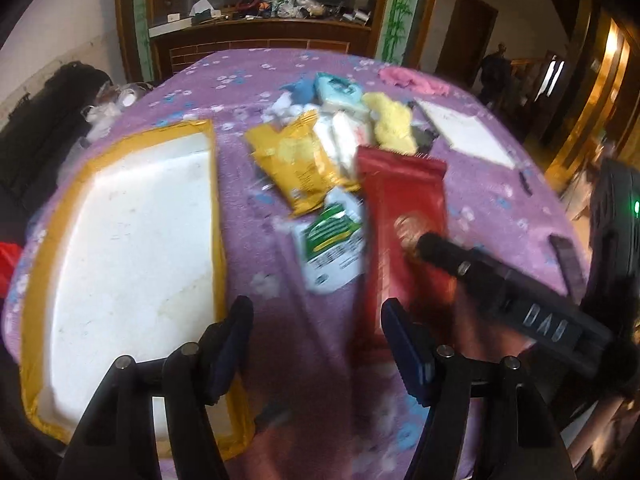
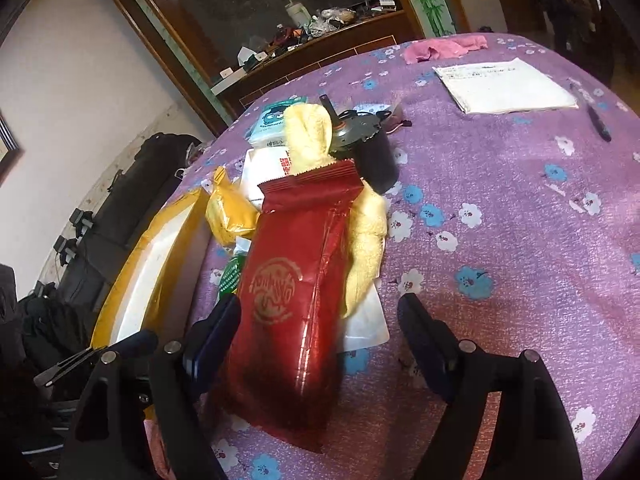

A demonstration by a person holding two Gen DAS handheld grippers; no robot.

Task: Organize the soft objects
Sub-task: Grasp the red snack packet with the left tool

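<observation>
Two sets of jaws stand apart in these views: the right gripper [image 2: 320,336] has its fingers spread to either side of the near end of the red packet [image 2: 292,300], and whether the left finger touches the film I cannot tell; the left gripper [image 1: 316,344] hangs open over bare purple tablecloth [image 1: 288,300], between the yellow-rimmed tray [image 1: 132,248] and the packet. That red packet lies flat on the cloth, its long axis running away from the right gripper, the serrated sealed end pointing at the far clutter and the near end between the fingers. It looks like a light foil pouch, soft and crinkly with a glossy (probably slippery) skin, so I judge a grip across its narrow width near the closest end, where the film can fold under the pads, will hold better than one on the flat middle. Beyond it the pale yellow towel [image 2: 360,232] drapes beside and under the packet's far end, limp and likely to drag along if snagged. Further left sit the yellow snack bag [image 1: 292,160] and the green-labelled wipes pack [image 1: 332,240], both soft and light by the look. Farthest, a pink cloth [image 2: 444,48] and a white paper pad [image 2: 508,84] lie well apart.
</observation>
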